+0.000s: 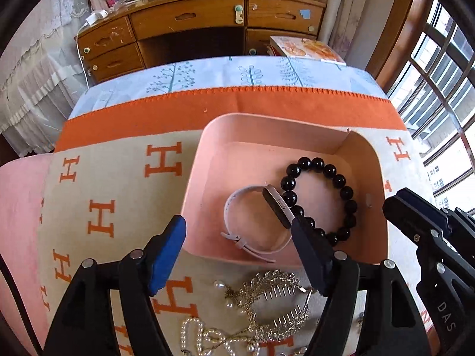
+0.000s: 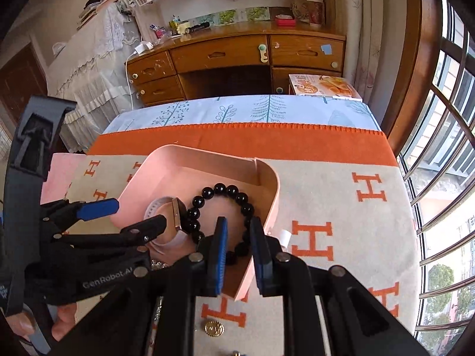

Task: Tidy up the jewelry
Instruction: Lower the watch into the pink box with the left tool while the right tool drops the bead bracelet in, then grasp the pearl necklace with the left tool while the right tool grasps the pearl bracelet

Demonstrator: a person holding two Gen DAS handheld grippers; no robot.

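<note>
A pink tray (image 1: pixel 207 136) (image 2: pixel 142 178) lies on the H-patterned blanket. Inside lie a black bead bracelet (image 1: pixel 341 184) (image 2: pixel 231 190) and a white-strap watch (image 1: pixel 252 237) (image 2: pixel 178 210). My left gripper (image 1: pixel 239 234) is open over the tray's near rim, its right finger beside the watch face. My right gripper (image 2: pixel 239 225) is open with a narrow gap, straddling the tray's near right corner by the bracelet; it also shows in the left wrist view (image 1: pixel 415 216). A silver leaf hair comb (image 1: pixel 276 305) and pearl pieces (image 1: pixel 204 338) lie before the tray. A gold brooch (image 2: pixel 213 328) lies below my right gripper.
The orange and cream blanket (image 1: pixel 118 178) (image 2: pixel 341 207) covers a table with a pale tree-print cloth (image 1: pixel 207 74) at its far edge. A wooden desk (image 1: pixel 193 20) stands behind, a box (image 1: pixel 308 49) at the table's far right, windows to the right.
</note>
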